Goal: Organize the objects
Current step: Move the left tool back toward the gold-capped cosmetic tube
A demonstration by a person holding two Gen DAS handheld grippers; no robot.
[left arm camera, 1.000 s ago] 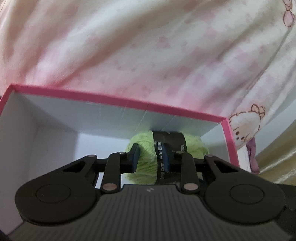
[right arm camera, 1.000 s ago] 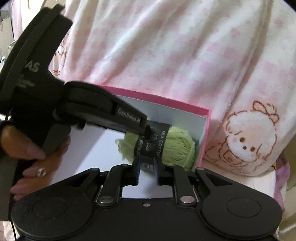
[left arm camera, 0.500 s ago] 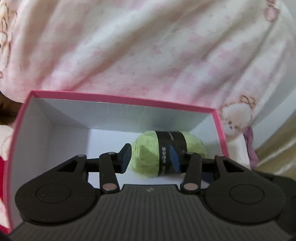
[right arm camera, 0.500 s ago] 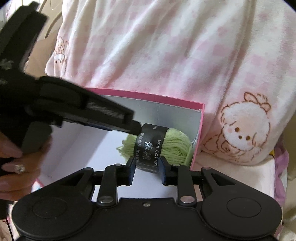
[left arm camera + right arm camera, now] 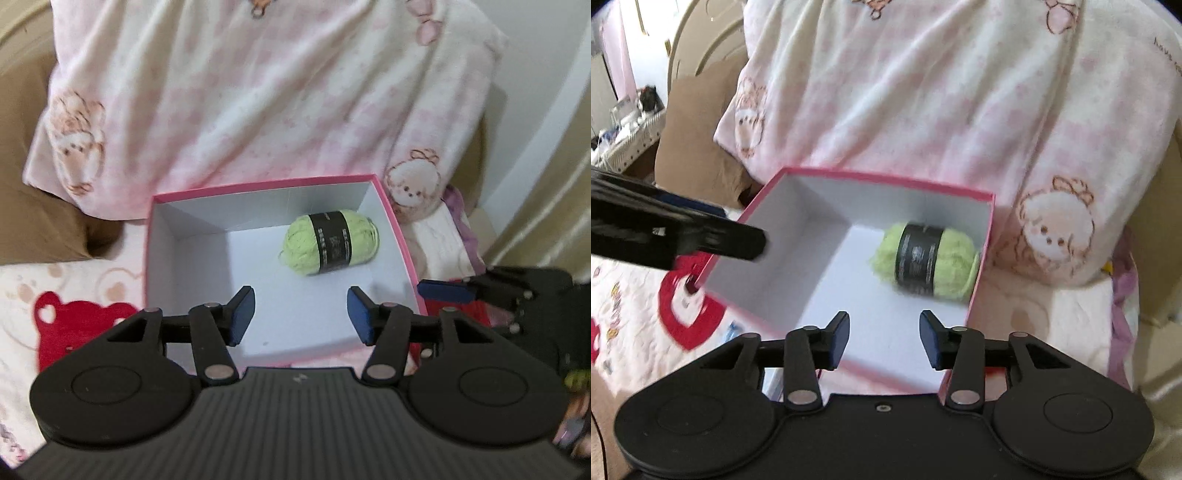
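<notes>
Left wrist view looks down over the left gripper (image 5: 299, 314), whose blue pads stand apart with nothing between them; its jaws have just been opening, and the same holds for the right gripper (image 5: 884, 338), also parted and empty in its own view. Both hover above the near edge of the pink box (image 5: 399, 236), an open box with white inner walls that sits on soft printed bedding (image 5: 55, 295).

Inside the box lies the green yarn ball (image 5: 330, 243), alone, resting on the floor toward the far right corner, close to the right wall but, as far as I can tell, just short of touching the back wall. A black paper band wraps its middle. Its long axis runs roughly left to right across the box, so the band faces the cameras.

From either gripper the yarn lies ahead and below, deeper into the box. In the right wrist view the green yarn ball (image 5: 923, 260) sits a little right of the line between the fingers, and the left gripper's finger (image 5: 713, 240) reaches in from the left over the box's left rim, further from the yarn. I judge the right hand the nearer one, though the yarn looks already placed, so the next reach likely goes elsewhere for another object, which is not in view
</notes>
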